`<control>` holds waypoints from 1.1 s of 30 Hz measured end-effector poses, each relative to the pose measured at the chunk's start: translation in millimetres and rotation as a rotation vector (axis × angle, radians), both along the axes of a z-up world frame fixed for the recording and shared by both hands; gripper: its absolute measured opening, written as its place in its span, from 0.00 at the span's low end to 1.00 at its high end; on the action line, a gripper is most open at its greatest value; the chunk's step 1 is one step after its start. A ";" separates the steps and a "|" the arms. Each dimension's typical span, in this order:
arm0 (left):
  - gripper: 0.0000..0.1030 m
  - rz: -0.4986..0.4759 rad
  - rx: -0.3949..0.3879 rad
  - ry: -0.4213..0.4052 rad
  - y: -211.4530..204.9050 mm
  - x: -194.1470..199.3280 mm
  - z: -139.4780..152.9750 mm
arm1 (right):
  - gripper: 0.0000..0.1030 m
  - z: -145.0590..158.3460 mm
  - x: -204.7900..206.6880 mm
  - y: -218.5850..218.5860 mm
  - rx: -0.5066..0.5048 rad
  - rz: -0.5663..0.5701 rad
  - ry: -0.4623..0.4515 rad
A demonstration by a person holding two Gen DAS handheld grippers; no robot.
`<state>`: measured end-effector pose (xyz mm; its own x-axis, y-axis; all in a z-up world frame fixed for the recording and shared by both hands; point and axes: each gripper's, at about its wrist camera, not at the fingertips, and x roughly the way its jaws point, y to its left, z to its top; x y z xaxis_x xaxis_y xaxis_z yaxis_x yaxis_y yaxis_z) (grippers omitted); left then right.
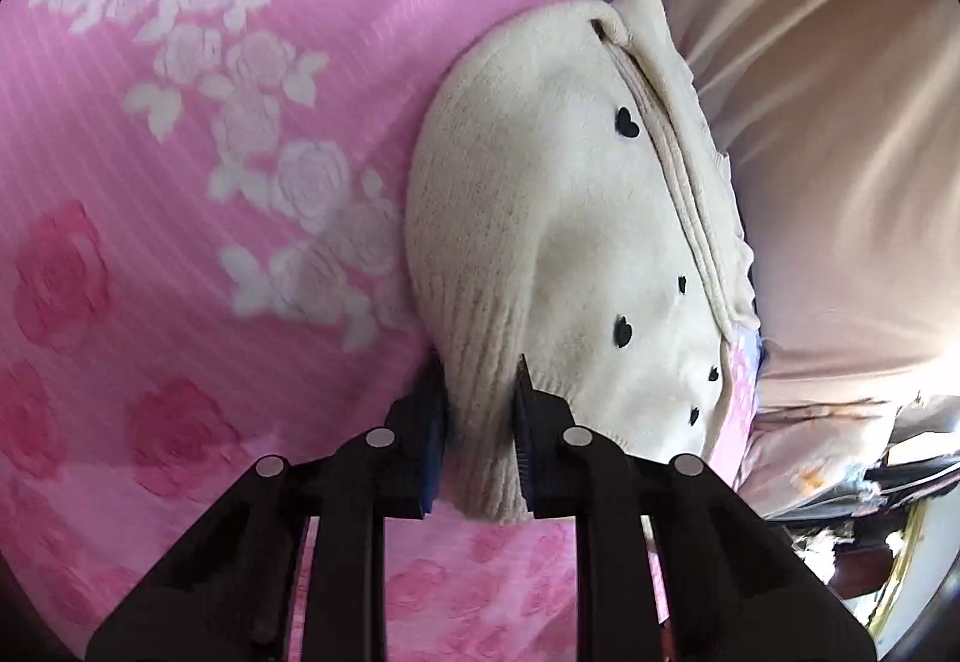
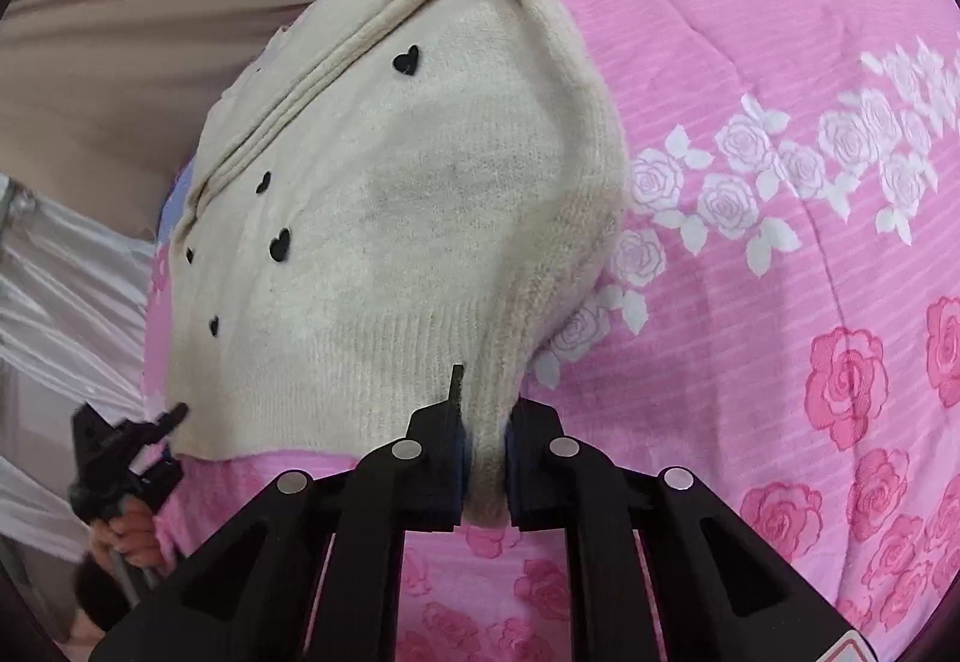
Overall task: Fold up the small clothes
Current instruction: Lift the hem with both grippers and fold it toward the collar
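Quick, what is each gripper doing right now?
Left gripper: closed on the ribbed hem of the cream sweater.
Right gripper: closed on the same hem, at the other corner.

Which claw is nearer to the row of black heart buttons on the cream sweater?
Left. The left claw pinches the sweater hem on the side where the heart buttons run; the right claw pinches the hem's opposite corner.

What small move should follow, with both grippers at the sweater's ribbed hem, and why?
Probably lift the hem and carry it toward the collar end. The left gripper and right gripper each pinch the ribbed hem of the cream sweater, which lies flat on the pink floral blanket.
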<state>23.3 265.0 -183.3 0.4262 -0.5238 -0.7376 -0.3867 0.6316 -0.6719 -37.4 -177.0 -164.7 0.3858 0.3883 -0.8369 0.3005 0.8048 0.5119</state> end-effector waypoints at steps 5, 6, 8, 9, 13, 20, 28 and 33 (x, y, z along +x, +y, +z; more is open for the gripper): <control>0.12 0.031 -0.011 -0.043 -4.5 -9.1 27.0 | 0.07 43.7 -9.3 -21.5 0.031 -0.048 -0.099; 0.12 0.018 -0.008 -0.055 -6.7 -11.8 38.3 | 0.07 52.5 -10.9 -25.2 0.019 -0.047 -0.111; 0.12 -0.010 -0.010 -0.063 -9.3 -17.1 52.8 | 0.06 69.1 -14.9 -31.8 -0.033 -0.026 -0.121; 0.12 -0.033 -0.012 -0.057 -12.3 -21.8 60.5 | 0.06 76.3 -19.1 -35.6 -0.072 -0.011 -0.117; 0.11 -0.112 0.016 -0.006 -27.7 -40.8 71.8 | 0.06 89.3 -34.1 -42.8 -0.173 0.067 -0.079; 0.08 -0.260 0.072 0.108 -57.0 -105.8 74.8 | 0.06 74.2 -89.9 -51.7 -0.223 0.223 0.057; 0.04 -0.234 0.016 0.204 -51.8 -148.0 77.8 | 0.06 74.3 -127.3 -42.5 -0.200 0.428 0.122; 0.07 -0.171 0.034 0.215 -36.0 -132.9 54.4 | 0.06 66.6 -101.5 -43.6 -0.215 0.379 0.093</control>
